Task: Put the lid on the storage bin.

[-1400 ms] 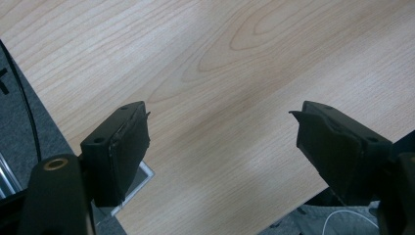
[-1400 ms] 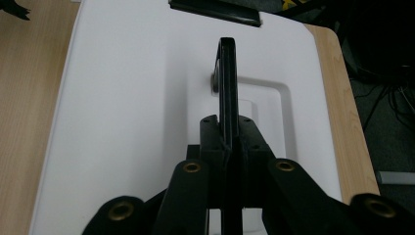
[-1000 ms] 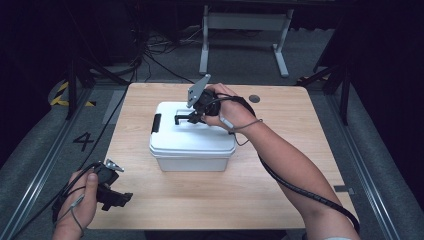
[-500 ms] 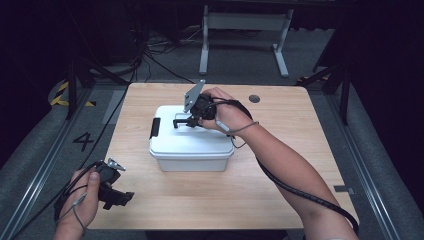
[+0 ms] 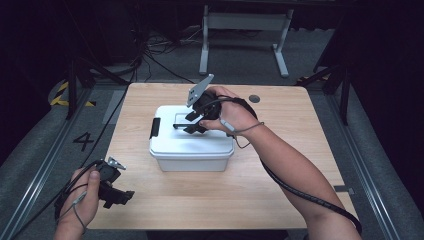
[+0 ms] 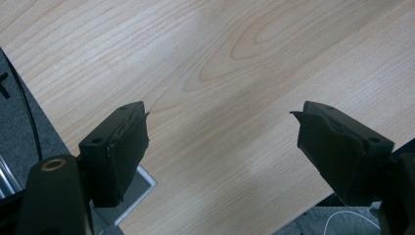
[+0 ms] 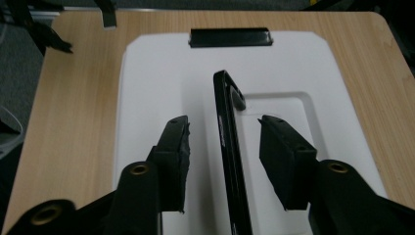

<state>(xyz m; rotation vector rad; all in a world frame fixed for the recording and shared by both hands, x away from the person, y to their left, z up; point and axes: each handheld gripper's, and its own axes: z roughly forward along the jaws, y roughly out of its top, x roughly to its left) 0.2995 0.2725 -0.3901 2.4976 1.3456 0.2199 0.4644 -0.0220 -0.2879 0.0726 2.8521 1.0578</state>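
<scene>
Pale wooden desk point(image 5: 280, 185) carries my white lidded plastic box point(image 5: 192, 145), whose raised black handle point(image 7: 230, 147) my right gripper point(image 7: 222, 161) straddles, fingers apart, ungripped, ready to lift, while my left gripper point(image 6: 220, 142) idles wide open, empty.

The bench point(image 5: 280, 200) is a light wood top with rounded corners, standing on grey floor point(image 5: 45, 155). A white box point(image 5: 192, 145) with a lid sits directly on it, around the middle and a little toward the far edge. A small dark round disc point(image 5: 254, 98) lies beyond the box, near the far edge.
</scene>
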